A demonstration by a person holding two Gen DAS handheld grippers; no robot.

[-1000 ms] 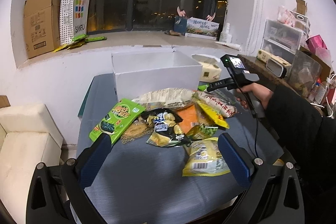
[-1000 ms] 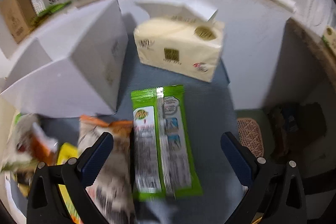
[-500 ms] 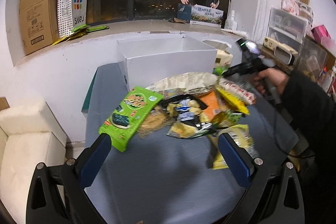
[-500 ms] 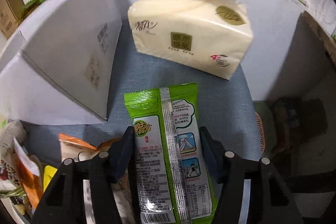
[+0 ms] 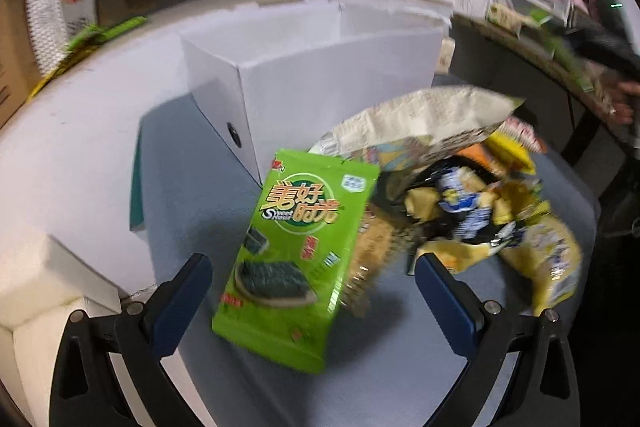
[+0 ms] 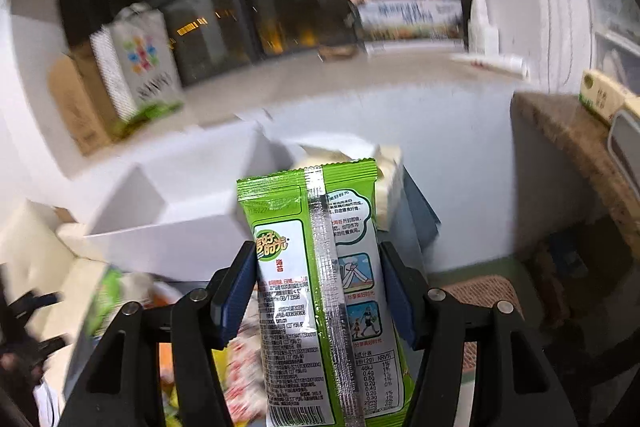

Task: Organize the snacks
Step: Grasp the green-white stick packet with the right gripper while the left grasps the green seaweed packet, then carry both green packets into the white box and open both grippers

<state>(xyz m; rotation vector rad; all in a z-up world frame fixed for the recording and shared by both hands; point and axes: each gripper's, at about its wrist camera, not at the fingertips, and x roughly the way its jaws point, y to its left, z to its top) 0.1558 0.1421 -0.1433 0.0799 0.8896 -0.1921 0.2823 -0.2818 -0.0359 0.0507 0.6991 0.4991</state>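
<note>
My right gripper point(image 6: 320, 291) is clamped on a green snack packet point(image 6: 320, 267), its blue pads point(image 6: 240, 291) pressing both long edges; the packet is lifted off the table, printed back side and silver seam facing my camera, its top end reaching in front of the open white box point(image 6: 180, 203). Just behind the packet's top edge I can see a pale tissue pack point(image 6: 384, 183). My left gripper point(image 5: 312, 291) has its fingers spread wide apart and holds nothing; it hangs over the grey table point(image 5: 188, 195). Between its fingers lies a green seaweed packet point(image 5: 296, 259), face up, at the left edge of a loose heap of snack bags point(image 5: 460, 195), with the box just behind the heap. The window ledge carries a paper shopping bag point(image 6: 136, 63), blurred in both views.
</note>
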